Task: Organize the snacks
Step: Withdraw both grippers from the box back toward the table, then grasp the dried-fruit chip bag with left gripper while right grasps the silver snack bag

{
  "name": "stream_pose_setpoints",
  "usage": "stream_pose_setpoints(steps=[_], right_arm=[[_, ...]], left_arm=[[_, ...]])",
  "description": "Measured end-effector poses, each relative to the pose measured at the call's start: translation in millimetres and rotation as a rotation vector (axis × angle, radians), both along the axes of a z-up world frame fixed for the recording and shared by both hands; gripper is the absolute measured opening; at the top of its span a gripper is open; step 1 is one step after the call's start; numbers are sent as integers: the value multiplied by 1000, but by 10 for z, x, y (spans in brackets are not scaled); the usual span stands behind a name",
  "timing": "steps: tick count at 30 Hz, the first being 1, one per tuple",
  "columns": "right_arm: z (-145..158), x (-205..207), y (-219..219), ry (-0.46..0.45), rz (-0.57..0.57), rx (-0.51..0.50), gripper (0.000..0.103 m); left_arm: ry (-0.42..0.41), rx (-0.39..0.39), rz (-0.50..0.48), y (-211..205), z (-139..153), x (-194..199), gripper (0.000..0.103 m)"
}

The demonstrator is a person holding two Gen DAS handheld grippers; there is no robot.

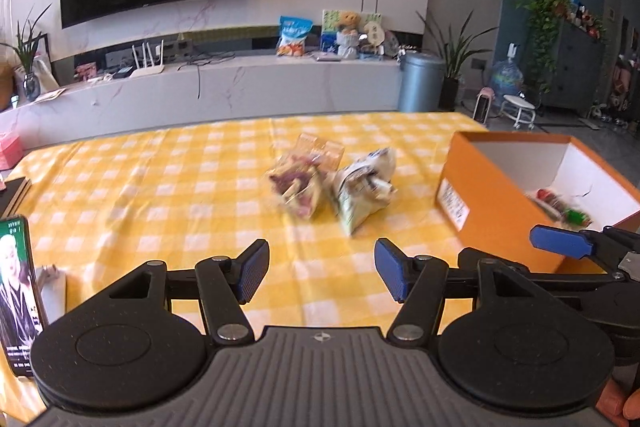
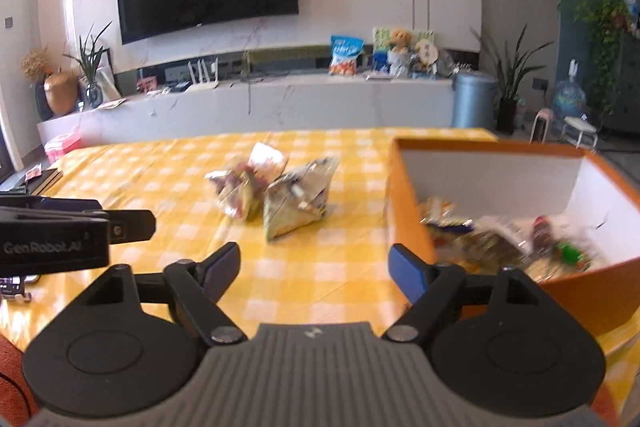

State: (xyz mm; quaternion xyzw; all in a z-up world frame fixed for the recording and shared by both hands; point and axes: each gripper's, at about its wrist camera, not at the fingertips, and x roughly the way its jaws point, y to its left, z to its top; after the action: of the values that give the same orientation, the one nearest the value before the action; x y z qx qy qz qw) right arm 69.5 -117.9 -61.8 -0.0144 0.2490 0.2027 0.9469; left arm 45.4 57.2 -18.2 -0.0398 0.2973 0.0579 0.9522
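Observation:
Two snack bags lie side by side on the yellow checked table: a clear bag of purple snacks [image 1: 298, 183] [image 2: 242, 183] and a pale green-white bag [image 1: 362, 185] [image 2: 298, 195] to its right. An orange box [image 1: 480, 199] [image 2: 404, 203] with a white inside stands at the right and holds several snack packs [image 2: 504, 235]. My left gripper [image 1: 320, 273] is open and empty, short of the bags. My right gripper [image 2: 314, 265] is open and empty, beside the box's near left corner. Its blue fingertip [image 1: 560, 241] shows in the left wrist view.
A phone [image 1: 16, 291] stands at the table's left edge, with dark books [image 1: 14, 191] behind it. Beyond the table are a marble TV bench [image 1: 240, 83], a grey bin [image 1: 420, 81] and plants. The left gripper's body [image 2: 60, 235] shows at left in the right wrist view.

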Motion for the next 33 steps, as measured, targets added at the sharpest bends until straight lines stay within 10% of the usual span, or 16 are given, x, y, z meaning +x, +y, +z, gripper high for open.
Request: stream_pose_setpoints(steps=[33], right_arm=[[-149,1399,818,16,33,-26,84]], left_arm=[[4,53,-3,619,-402,972,84]])
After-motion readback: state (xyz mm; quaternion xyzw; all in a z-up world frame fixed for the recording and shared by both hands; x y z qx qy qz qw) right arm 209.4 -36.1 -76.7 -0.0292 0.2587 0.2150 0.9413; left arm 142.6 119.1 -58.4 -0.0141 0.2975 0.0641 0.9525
